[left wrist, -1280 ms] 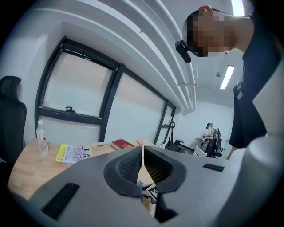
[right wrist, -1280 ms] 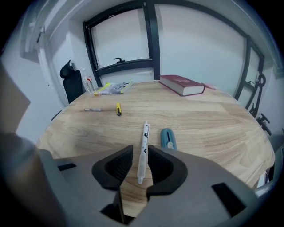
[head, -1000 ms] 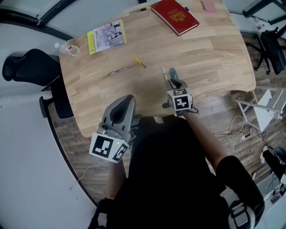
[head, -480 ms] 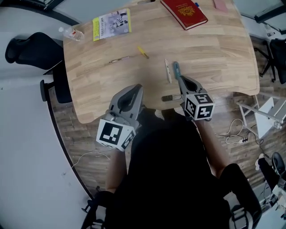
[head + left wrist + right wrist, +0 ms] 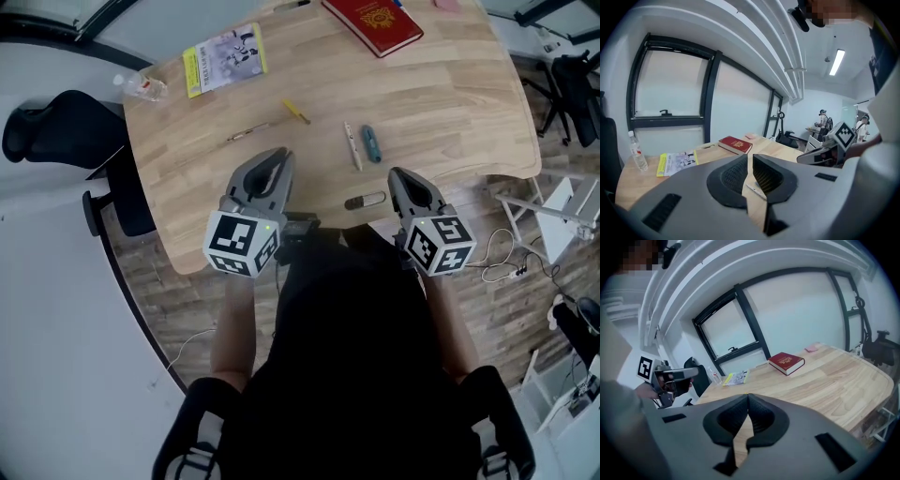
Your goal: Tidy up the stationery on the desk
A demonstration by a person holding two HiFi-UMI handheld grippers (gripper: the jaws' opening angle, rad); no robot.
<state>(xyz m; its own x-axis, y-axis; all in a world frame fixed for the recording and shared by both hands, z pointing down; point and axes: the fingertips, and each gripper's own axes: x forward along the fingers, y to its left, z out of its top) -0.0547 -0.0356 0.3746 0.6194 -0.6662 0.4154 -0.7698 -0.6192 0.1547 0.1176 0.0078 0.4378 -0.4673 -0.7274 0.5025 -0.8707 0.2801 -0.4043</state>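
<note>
Loose stationery lies on the wooden desk (image 5: 450, 103): a white pen (image 5: 352, 145), a blue-green cutter-like item (image 5: 372, 143), a dark grey item (image 5: 364, 201) at the near edge, a yellow pencil stub (image 5: 296, 112) and a thin pen (image 5: 248, 131). My left gripper (image 5: 274, 157) hovers over the near edge, left of the pens, shut and holding nothing. In its own view the left gripper (image 5: 750, 157) shows only a thin slit. My right gripper (image 5: 398, 178) is shut and empty beside the grey item. The right gripper (image 5: 748, 395) has its tips touching.
A red book (image 5: 373, 23), a pink eraser (image 5: 448, 5) and a black pen (image 5: 291, 5) lie at the far edge. A yellow booklet (image 5: 223, 58) and a water bottle (image 5: 141, 86) sit far left. A black chair (image 5: 56, 141) stands left of the desk.
Both grippers have drawn back toward the near edge of the desk. The right one has left the white pen and the blue-green item, which stay in place.
</note>
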